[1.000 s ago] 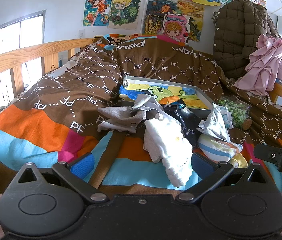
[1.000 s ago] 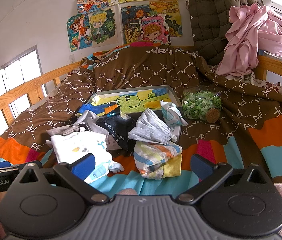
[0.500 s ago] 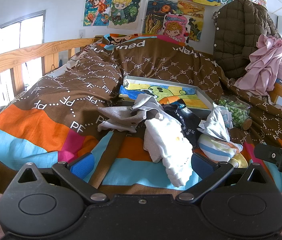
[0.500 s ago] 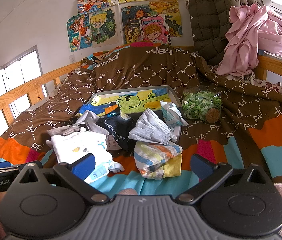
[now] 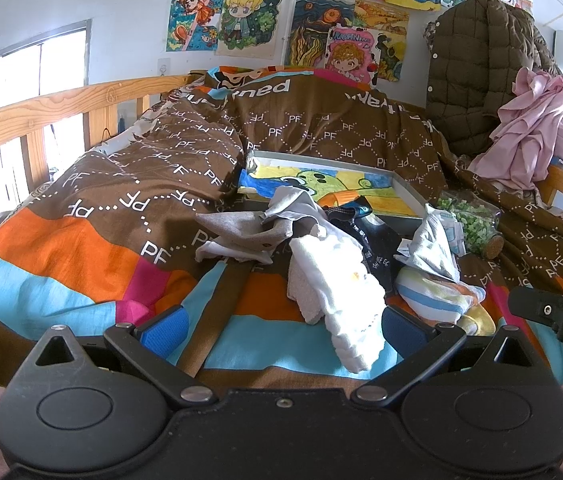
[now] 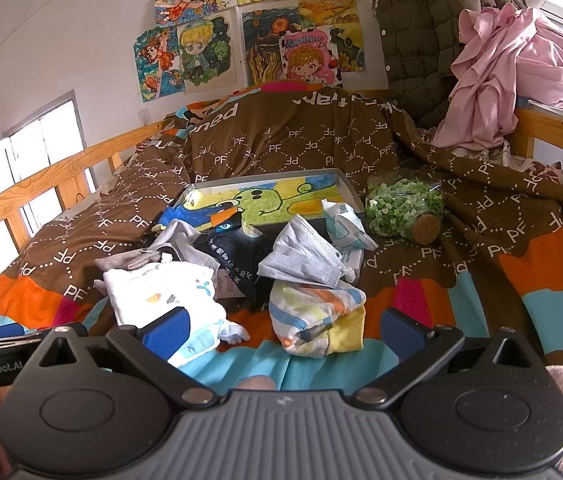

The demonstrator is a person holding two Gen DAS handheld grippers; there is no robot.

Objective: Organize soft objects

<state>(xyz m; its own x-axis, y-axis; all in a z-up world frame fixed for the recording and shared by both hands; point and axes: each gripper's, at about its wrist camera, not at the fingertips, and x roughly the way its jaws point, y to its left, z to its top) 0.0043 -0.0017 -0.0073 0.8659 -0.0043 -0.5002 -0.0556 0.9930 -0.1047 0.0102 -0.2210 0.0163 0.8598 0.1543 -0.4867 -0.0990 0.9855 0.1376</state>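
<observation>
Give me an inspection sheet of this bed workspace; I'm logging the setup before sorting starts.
Surface: brown, orange and blue quilt on a wooden-railed bed.
Job's things: white baby garment, grey cloth, black cloth, face mask, striped towel, heaped in front of the picture tray.
Clutter: cork-stoppered jar of green bits lying on its side; tissue pack.
Grippers: left tongs open, empty; right tongs open, empty.
Cables: nothing seen.
Surroundings: drawings on the wall, olive jacket, pink garment, window at left.
</observation>
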